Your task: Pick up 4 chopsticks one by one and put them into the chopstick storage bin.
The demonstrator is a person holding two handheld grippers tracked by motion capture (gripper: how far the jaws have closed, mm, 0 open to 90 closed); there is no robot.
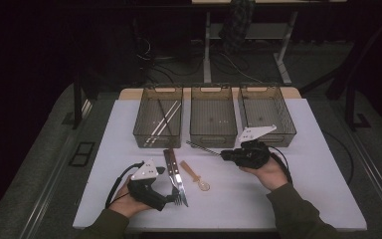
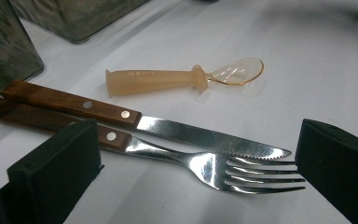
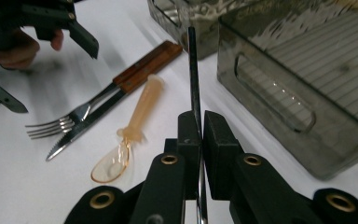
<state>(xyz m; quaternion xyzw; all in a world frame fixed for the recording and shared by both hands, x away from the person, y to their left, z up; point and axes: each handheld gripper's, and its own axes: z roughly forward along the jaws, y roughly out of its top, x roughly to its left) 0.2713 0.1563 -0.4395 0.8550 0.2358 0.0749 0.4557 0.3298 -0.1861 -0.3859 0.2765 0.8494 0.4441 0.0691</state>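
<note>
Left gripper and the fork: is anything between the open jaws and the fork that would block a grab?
Nothing lies between them. The left gripper is open, its jaws on either side of the fork. The knife lies right against the fork, side by side, so closing may catch both. The plastic spoon sits apart.

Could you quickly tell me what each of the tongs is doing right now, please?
Left tongs: open, jaws either side of the fork, not gripping it.
Right tongs: closed on a thin dark chopstick.
</note>
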